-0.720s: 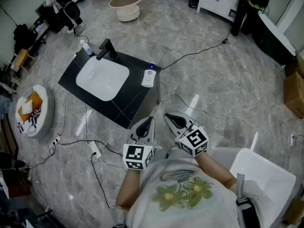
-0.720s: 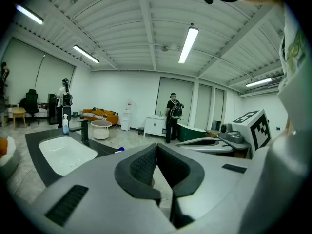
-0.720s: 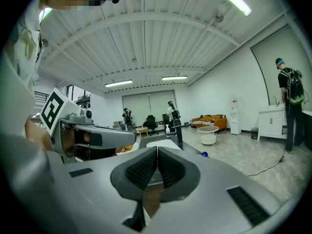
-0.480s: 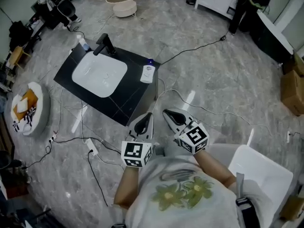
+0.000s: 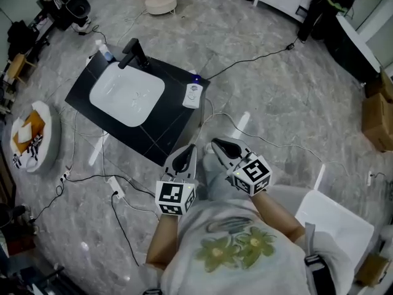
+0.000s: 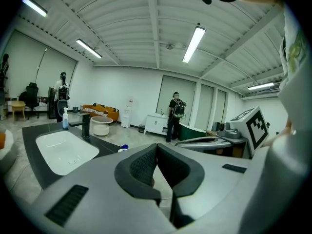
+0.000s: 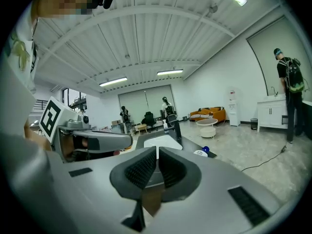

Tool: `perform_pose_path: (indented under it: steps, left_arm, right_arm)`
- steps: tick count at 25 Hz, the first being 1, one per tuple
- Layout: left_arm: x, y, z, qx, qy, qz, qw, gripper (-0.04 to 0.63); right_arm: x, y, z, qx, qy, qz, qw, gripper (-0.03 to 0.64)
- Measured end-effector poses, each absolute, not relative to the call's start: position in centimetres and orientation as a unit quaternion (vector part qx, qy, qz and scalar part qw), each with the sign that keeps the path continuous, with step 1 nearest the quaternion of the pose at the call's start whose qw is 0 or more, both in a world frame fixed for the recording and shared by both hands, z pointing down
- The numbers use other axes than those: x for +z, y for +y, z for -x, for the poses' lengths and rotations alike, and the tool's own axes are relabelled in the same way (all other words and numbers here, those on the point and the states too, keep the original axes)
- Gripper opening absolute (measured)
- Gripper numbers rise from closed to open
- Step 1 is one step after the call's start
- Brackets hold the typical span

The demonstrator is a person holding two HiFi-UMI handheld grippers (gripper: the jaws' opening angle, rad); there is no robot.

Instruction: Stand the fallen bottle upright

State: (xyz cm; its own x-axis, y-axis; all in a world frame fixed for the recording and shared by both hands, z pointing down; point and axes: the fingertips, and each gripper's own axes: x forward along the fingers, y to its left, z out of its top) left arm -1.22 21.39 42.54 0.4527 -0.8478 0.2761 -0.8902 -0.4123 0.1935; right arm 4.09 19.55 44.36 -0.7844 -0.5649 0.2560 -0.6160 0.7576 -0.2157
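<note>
- My left gripper [image 5: 186, 157] is held low, close to the person's body, just off the near corner of the counter [image 5: 161, 129].
- In the left gripper view its jaw tips meet, and I see nothing between them.
- My right gripper [image 5: 223, 147] sits just beside the left one, also near the body and angled toward the counter.
- In the right gripper view those jaws are pressed together too, with nothing caught in them.
- The bottle [image 5: 192, 95] lies on its side on the counter, near the right edge.
- It is white, and its blue cap points toward the far corner.
- It rests to the right of the sink [image 5: 127, 94], not touching it, and is well apart from both grippers.
- From the right gripper view I see the bottle low on the counter top, beyond the jaws and a little to their right.
- A black faucet [image 5: 134, 54] stands at the far side of the sink.
- A spray bottle [image 5: 103, 50] stands upright just beside the faucet, at the far left corner of the counter.
- Cables [image 5: 258, 59] trail across the floor [image 5: 288, 109] around the counter.
</note>
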Motion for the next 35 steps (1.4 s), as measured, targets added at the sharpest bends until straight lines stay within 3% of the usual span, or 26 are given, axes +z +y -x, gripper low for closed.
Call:
perform_pose_path:
  steps: [19,35]
  left_arm:
    - [43.3,-0.1,3.9,0.102,-0.548,-0.812,0.171,0.018]
    - [47.5,-9.7,5.9,0.11,-0.596,-0.766,0.214,0.018]
  right_arm:
    - [44.3,-4.7,-3.6,0.173,-0.933,-0.306,0.075,0.043]
    - [50.4,-15.2,-1.4,0.188,-0.947,-0.219,0.142,0.044]
